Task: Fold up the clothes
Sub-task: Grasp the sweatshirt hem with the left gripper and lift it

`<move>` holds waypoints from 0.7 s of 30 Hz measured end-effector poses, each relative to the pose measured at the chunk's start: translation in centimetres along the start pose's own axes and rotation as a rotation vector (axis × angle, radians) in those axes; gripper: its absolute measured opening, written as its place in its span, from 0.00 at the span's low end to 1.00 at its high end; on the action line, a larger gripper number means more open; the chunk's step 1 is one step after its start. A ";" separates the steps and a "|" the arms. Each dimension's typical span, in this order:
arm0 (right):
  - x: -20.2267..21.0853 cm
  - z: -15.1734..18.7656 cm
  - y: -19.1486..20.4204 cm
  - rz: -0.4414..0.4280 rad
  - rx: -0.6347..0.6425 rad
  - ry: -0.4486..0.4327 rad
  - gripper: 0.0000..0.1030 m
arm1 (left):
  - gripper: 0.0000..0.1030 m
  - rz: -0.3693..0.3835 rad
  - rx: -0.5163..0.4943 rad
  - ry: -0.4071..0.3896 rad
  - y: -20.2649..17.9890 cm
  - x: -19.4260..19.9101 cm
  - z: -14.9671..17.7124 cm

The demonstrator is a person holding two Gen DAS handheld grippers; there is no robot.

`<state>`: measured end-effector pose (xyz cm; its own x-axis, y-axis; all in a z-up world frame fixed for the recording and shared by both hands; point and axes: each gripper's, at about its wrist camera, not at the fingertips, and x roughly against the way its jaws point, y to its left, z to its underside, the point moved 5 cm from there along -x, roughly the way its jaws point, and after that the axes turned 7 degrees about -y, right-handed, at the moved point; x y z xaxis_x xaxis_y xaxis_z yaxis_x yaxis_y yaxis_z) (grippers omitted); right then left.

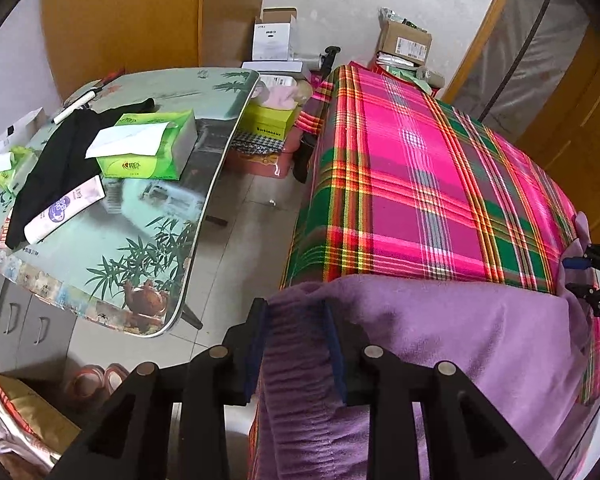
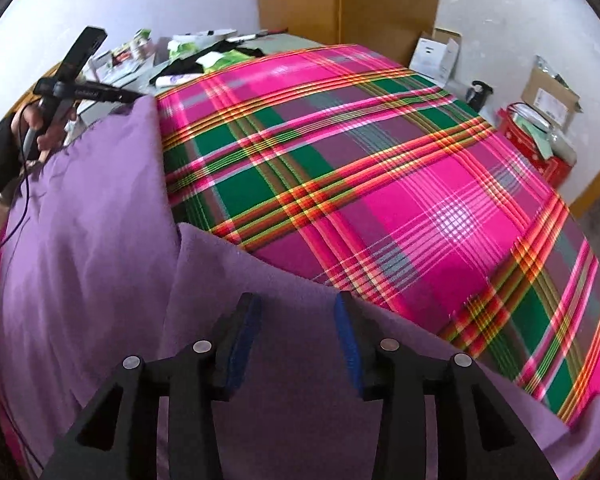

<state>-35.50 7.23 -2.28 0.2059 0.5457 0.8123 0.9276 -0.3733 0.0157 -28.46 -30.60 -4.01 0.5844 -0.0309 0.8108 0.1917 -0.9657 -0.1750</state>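
Right wrist view: a plaid bed [image 2: 380,168] fills the frame, a purple garment [image 2: 100,240] spread along its lower left edge for folding. The right hand-held gripper [image 2: 298,336] hangs released above a folded flap. The left hand-held gripper [image 1: 296,344] straddles gathered cloth; grasp unclear. A cluttered surface [image 1: 148,248] stands left.
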 end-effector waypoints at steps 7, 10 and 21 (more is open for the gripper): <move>-0.3 -0.3 -0.6 -0.007 0.053 0.026 0.43 | 0.28 0.001 0.013 -0.015 0.0 0.0 0.1; -0.1 0.0 -0.7 -0.013 0.037 0.009 0.39 | 0.19 -0.026 -0.044 -0.043 -0.8 0.3 0.3; 5.5 -1.7 -1.2 0.234 -0.006 -0.172 0.05 | 0.02 -0.082 -0.060 -0.189 -1.1 3.7 -1.2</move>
<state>-36.04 9.39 3.19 0.4644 0.5637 0.6831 0.8469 -0.5082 -0.1564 -27.40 -29.93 -0.14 0.7075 0.0915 0.7008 0.2003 -0.9769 -0.0748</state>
